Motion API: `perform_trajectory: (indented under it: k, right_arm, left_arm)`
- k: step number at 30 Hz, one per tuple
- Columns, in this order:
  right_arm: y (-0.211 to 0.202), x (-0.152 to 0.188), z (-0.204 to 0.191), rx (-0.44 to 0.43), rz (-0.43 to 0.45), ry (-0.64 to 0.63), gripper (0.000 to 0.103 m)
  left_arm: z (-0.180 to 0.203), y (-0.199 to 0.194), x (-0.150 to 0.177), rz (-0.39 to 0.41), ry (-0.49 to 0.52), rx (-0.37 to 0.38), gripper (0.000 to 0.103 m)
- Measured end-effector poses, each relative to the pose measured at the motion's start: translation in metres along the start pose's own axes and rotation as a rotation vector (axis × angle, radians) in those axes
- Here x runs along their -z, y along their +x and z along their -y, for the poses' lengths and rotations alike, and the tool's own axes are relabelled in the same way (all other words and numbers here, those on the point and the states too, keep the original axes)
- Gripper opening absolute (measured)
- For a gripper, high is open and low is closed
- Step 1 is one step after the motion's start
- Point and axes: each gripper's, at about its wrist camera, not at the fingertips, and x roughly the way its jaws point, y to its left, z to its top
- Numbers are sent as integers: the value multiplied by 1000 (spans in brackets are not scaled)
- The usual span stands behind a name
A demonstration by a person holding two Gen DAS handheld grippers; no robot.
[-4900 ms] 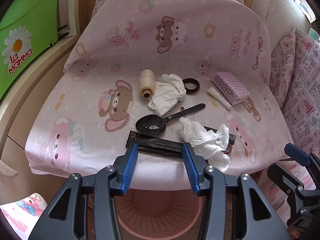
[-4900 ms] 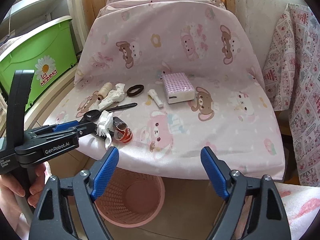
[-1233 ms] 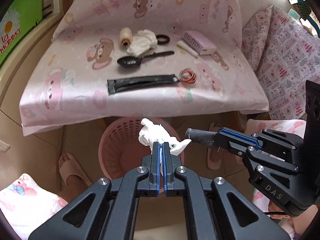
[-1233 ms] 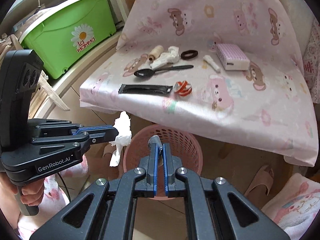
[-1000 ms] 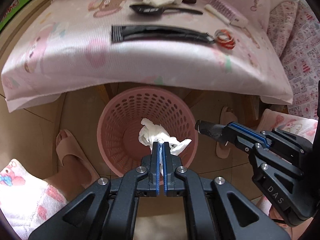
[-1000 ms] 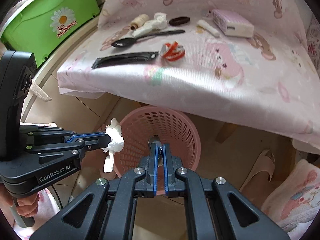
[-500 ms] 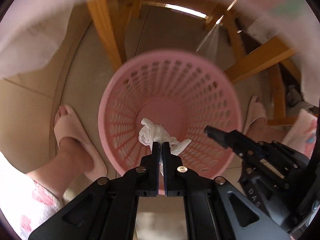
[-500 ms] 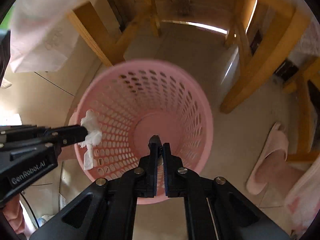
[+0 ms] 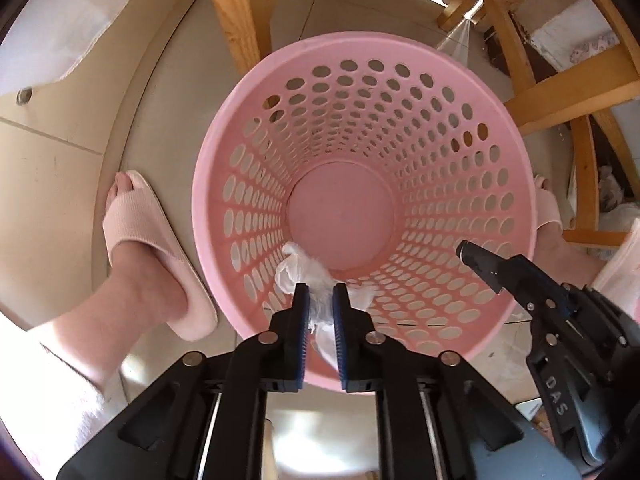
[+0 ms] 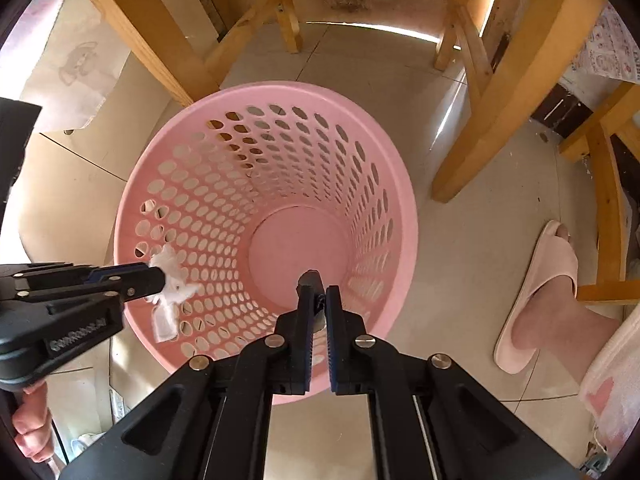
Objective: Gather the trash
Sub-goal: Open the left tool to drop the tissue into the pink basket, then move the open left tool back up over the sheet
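My left gripper (image 9: 320, 304) is opening over the pink basket (image 9: 516, 184), crumpled tissue (image 9: 308, 276) between its jaws. My right gripper (image 10: 317, 300) pinches a small dark scrap (image 10: 310, 279).

Both grippers dropped from above the bench to the pink basket's (image 9: 224, 184) rim; the left gripper's (image 9: 320, 300) jaws were opening around the crumpled tissue (image 9: 316, 280).

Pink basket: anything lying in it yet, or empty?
Empty so far. The pink basket shows a bare floor; the white tissue is between the opening jaws of the left hand-held gripper, above the bottom.
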Motion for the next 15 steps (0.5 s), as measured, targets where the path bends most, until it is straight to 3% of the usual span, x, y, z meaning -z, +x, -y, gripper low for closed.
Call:
perform_trajectory:
  k: [2, 3, 4, 5, 10, 15]
  right_arm:
    - [-2, -1, 2, 8, 7, 15, 14]
    - [-3, -2, 3, 7, 8, 20, 17]
    - [-5, -3, 3, 10, 7, 22, 28]
    - [-6, -4, 4, 20, 8, 22, 36]
    - [-19, -4, 4, 54, 45, 20, 37]
    - [-38, -5, 1, 86, 100, 10, 37]
  left_arm:
    - [-2, -4, -2, 20, 1, -17, 36]
    - [-2, -6, -2, 38, 6, -44, 41]
    - [-2, -9, -2, 52, 6, -75, 46]
    - [-2, -11, -2, 58, 3, -101, 46]
    - [-12, -15, -4, 34, -51, -75, 51]
    - [-11, -22, -5, 37, -43, -78, 56]
